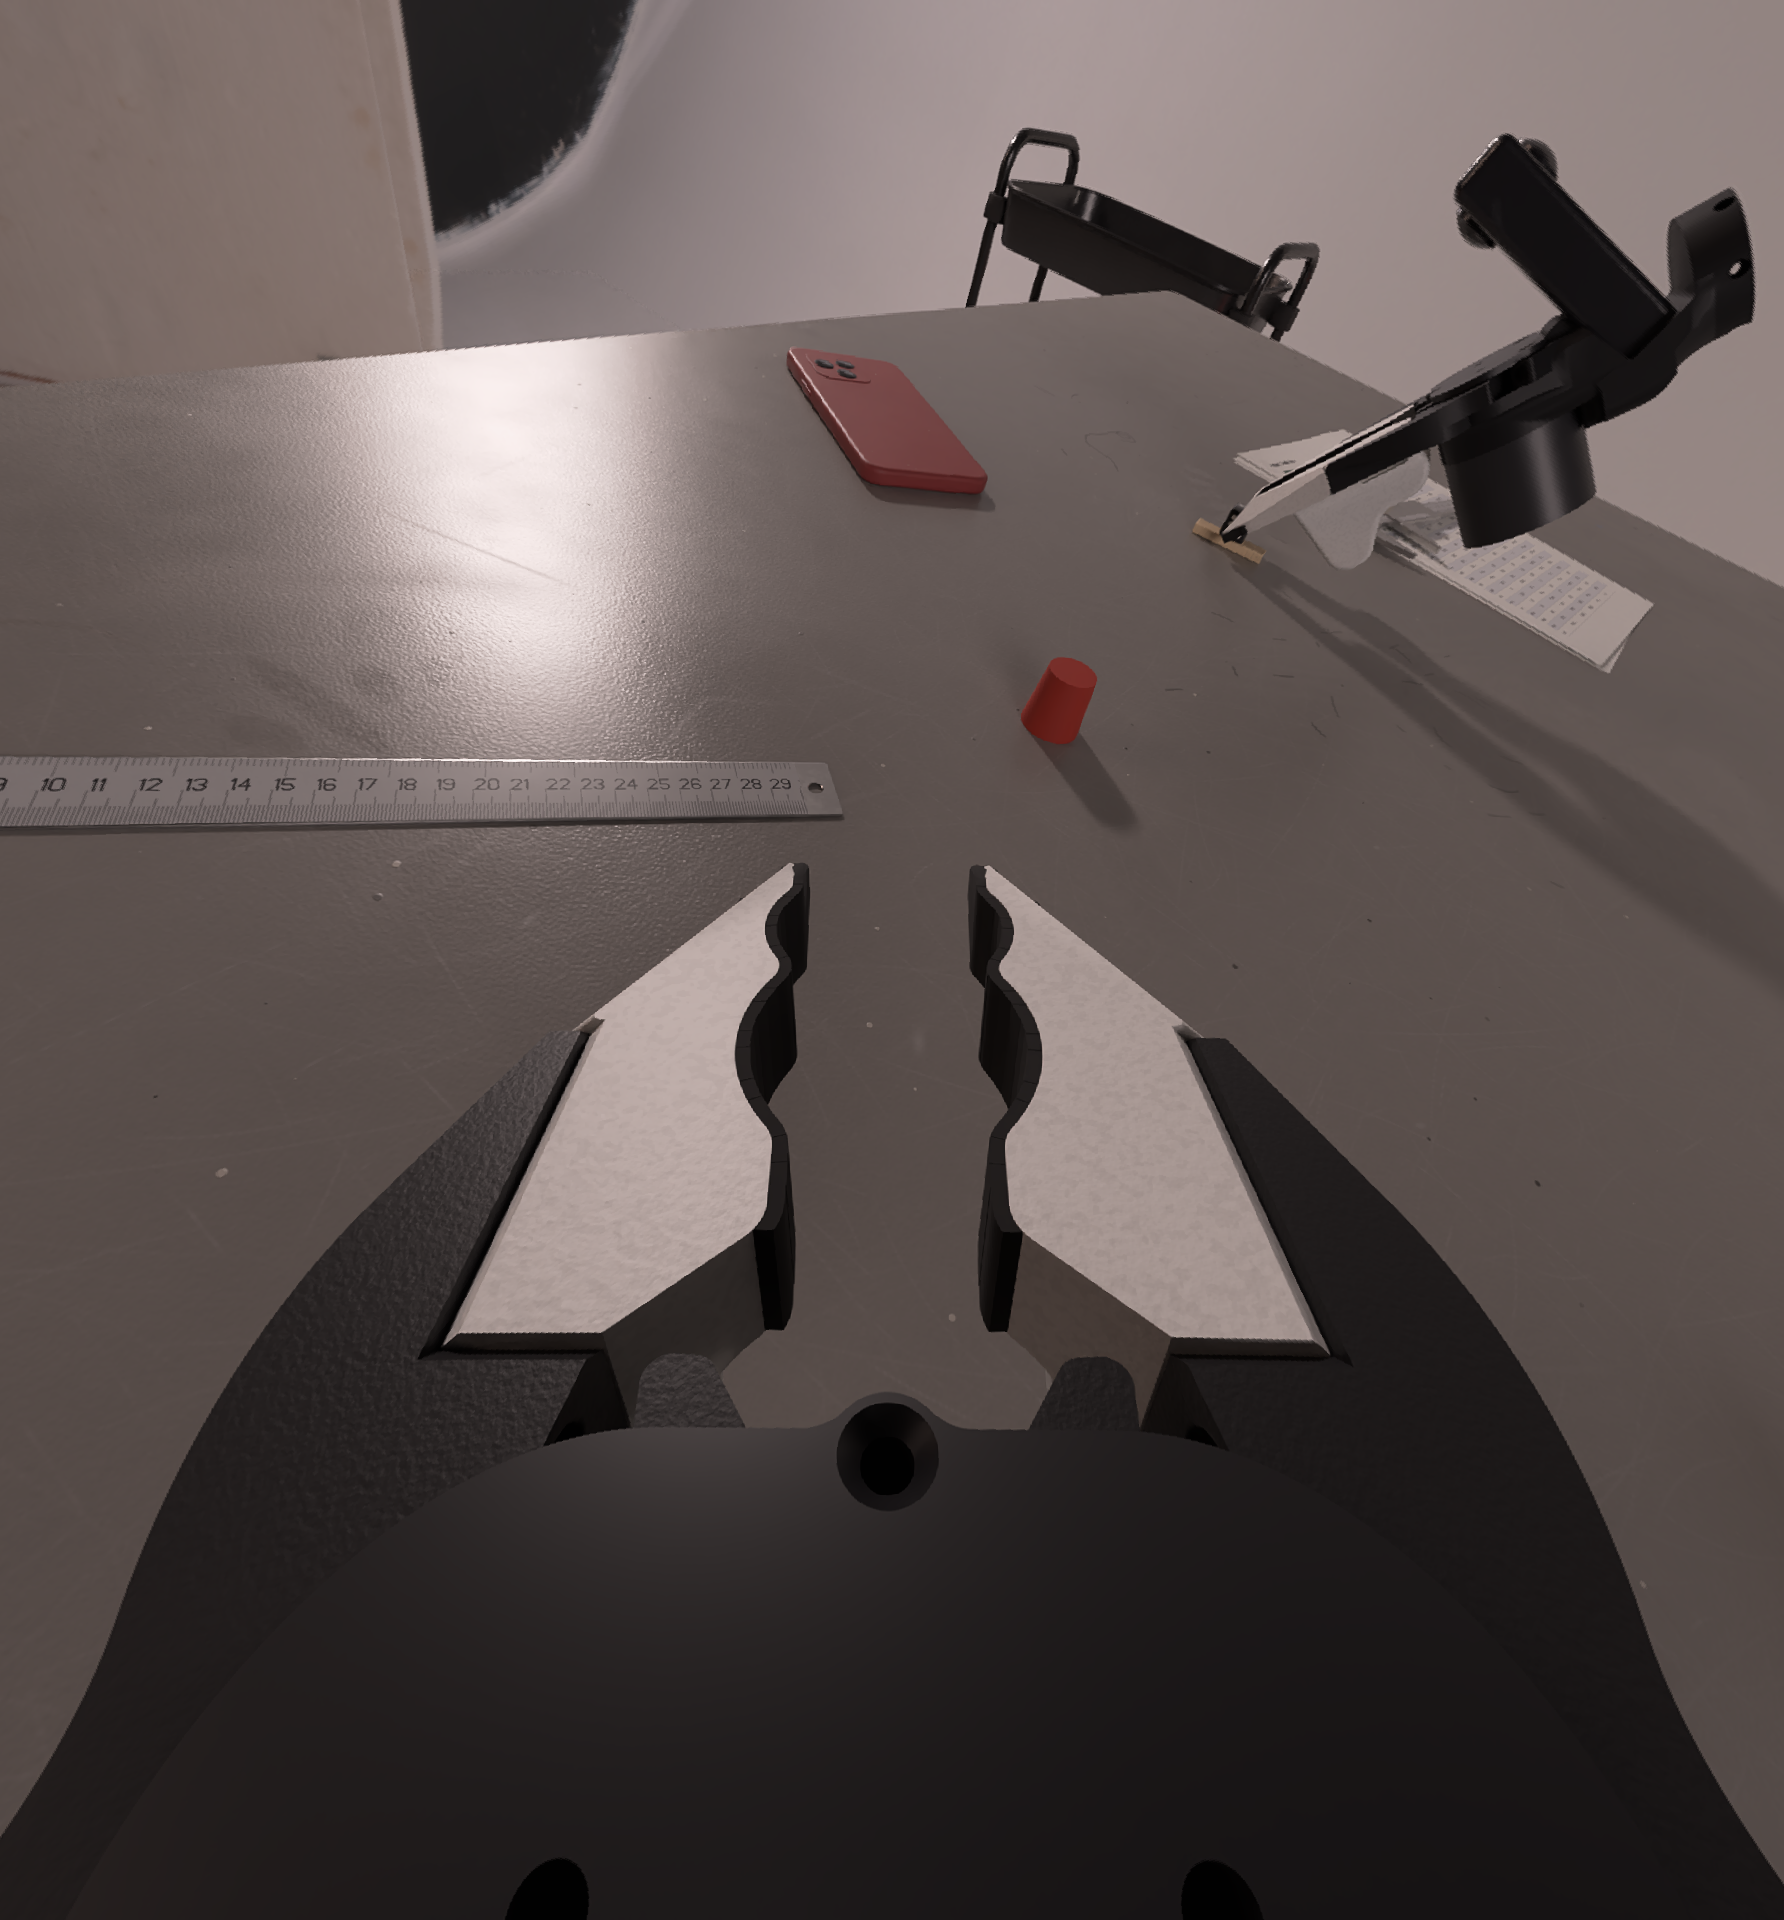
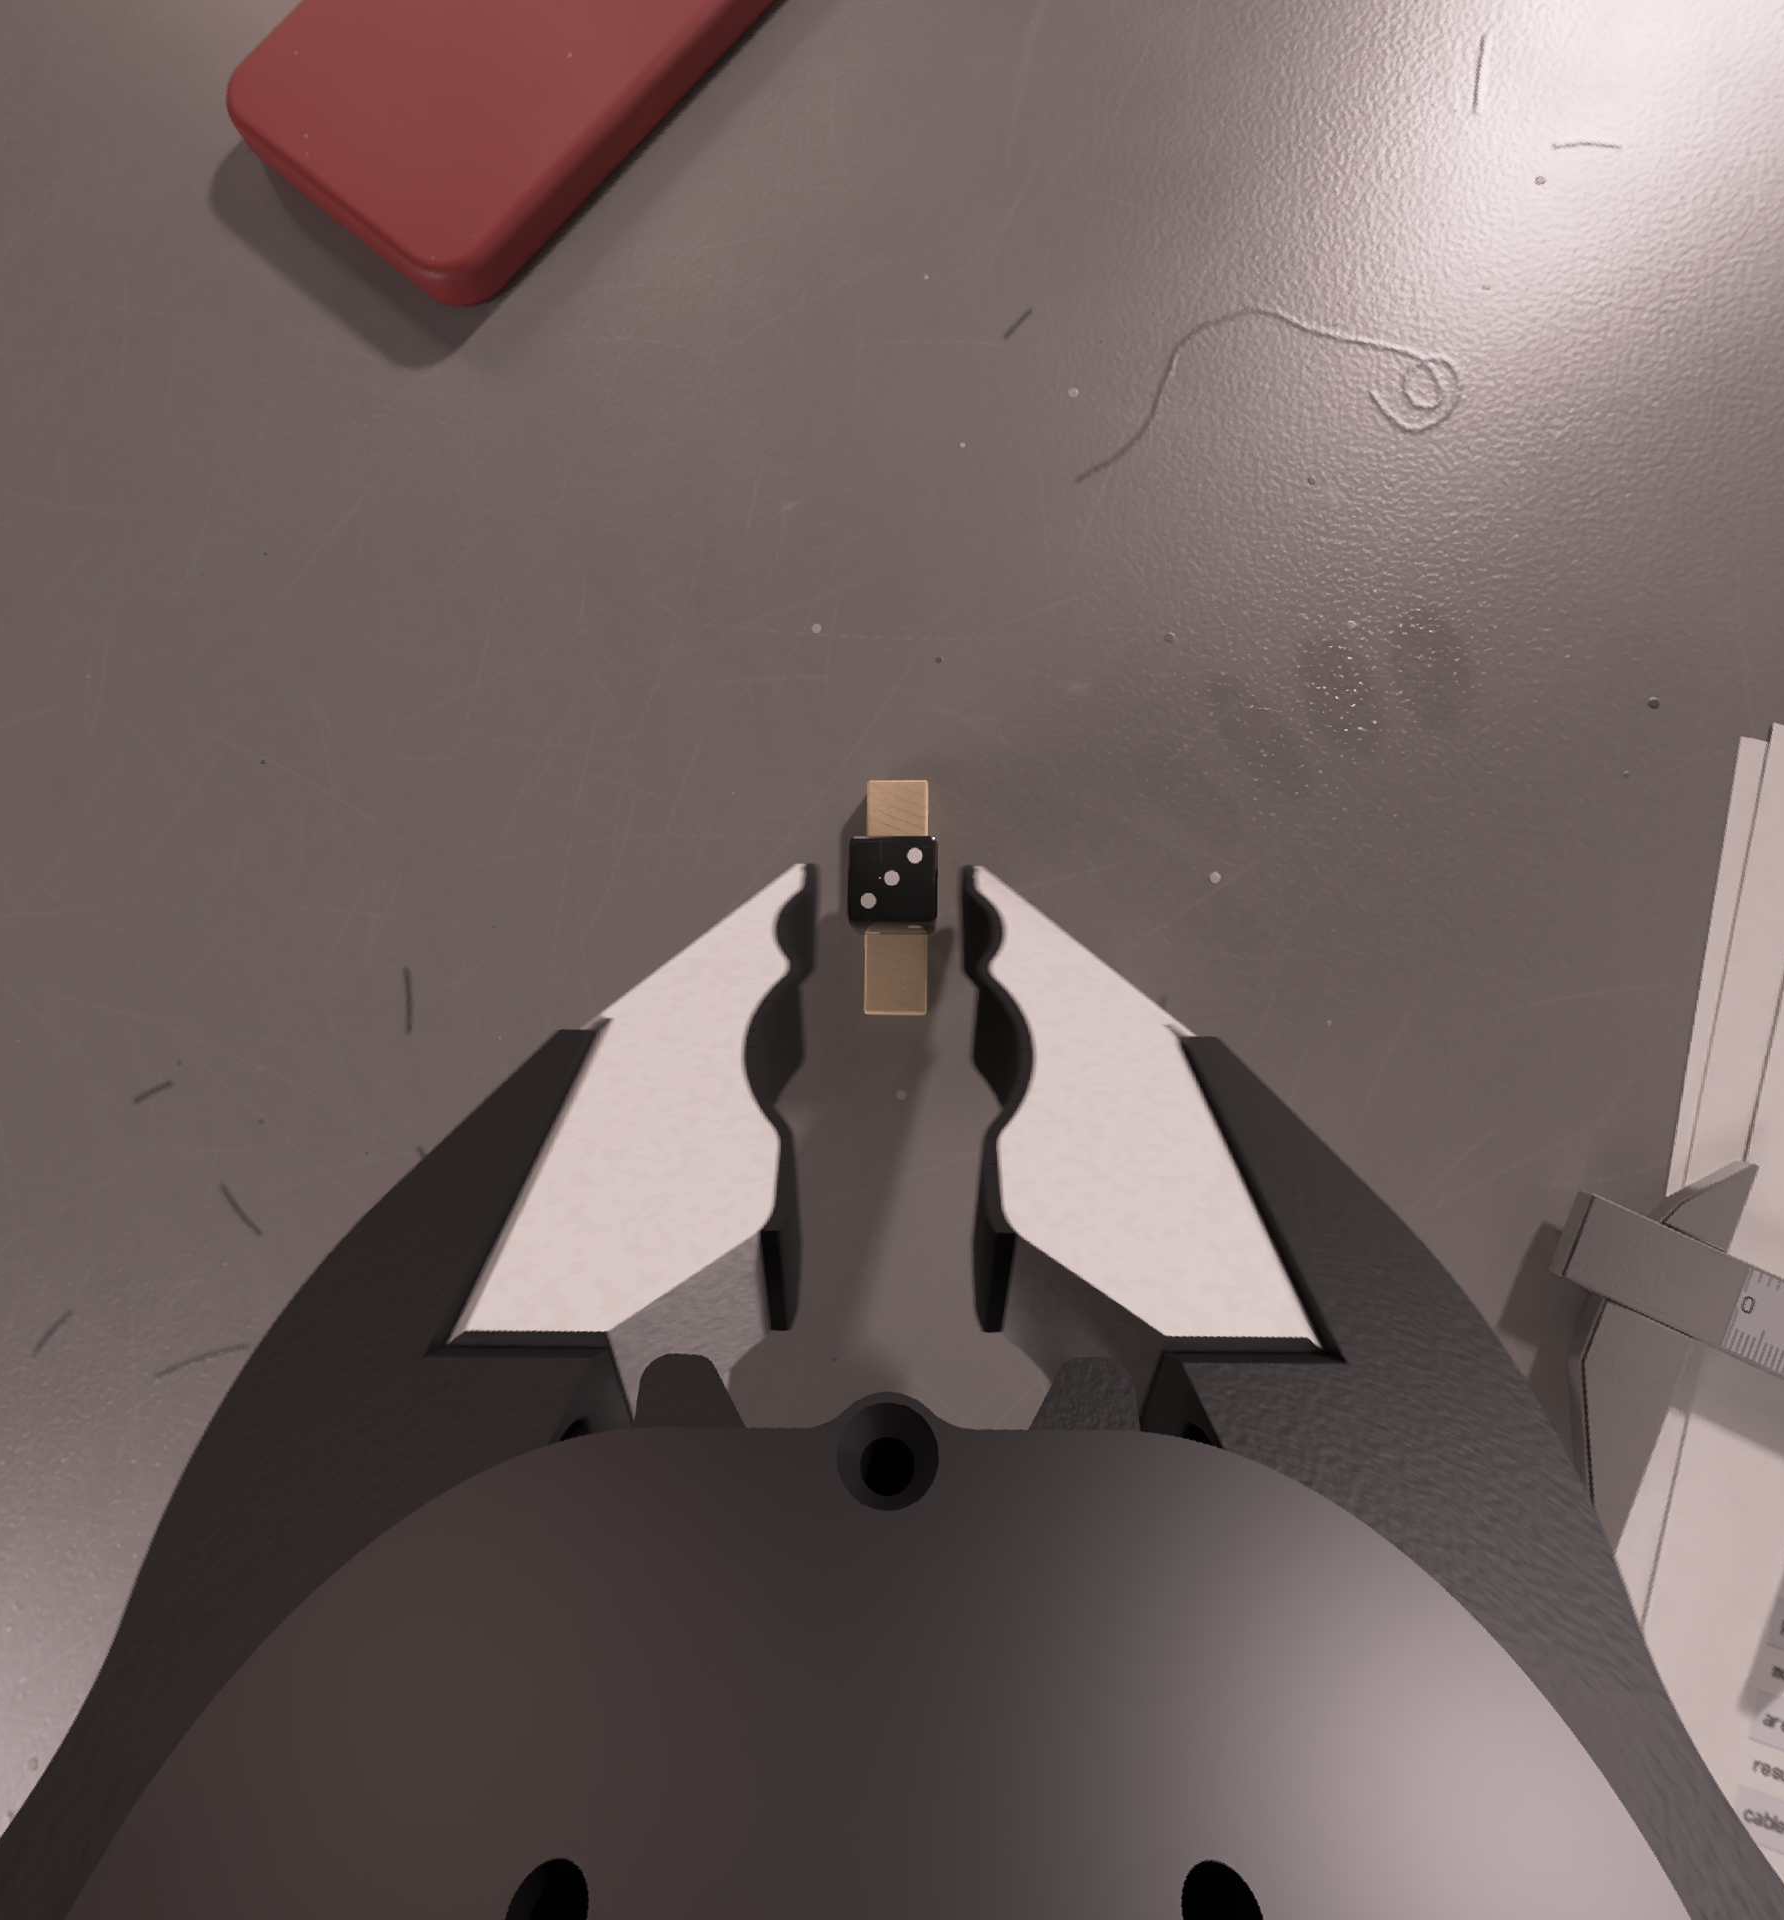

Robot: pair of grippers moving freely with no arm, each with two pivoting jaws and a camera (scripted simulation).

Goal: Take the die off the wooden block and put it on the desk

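a grey, scuffed desk (image 1: 452,582) fills both views, with a pale wall behind it and a black wire-framed tray (image 1: 1127,234) beyond its far edge. on the desk lie a red phone (image 1: 883,421) face down, a small red cylinder (image 1: 1059,699) standing on end, a steel ruler (image 1: 379,792) along the left side, and printed papers (image 2: 1761,1039) with a grey caliper (image 2: 1646,1288) lying on them at the right.

the wooden block (image 2: 896,971), a thin pale strip, lies flat on the desk. the black die (image 2: 892,879) sits on the middle of it, three white pips up, so the block shows on both sides of it.

the right gripper (image 2: 888,883) points down over the die, its jaws apart on either side of the die with a gap at each side, touching nothing.

the left gripper (image 1: 888,883) hangs above bare desk near the ruler's end, well apart from the block, its jaws apart and empty.
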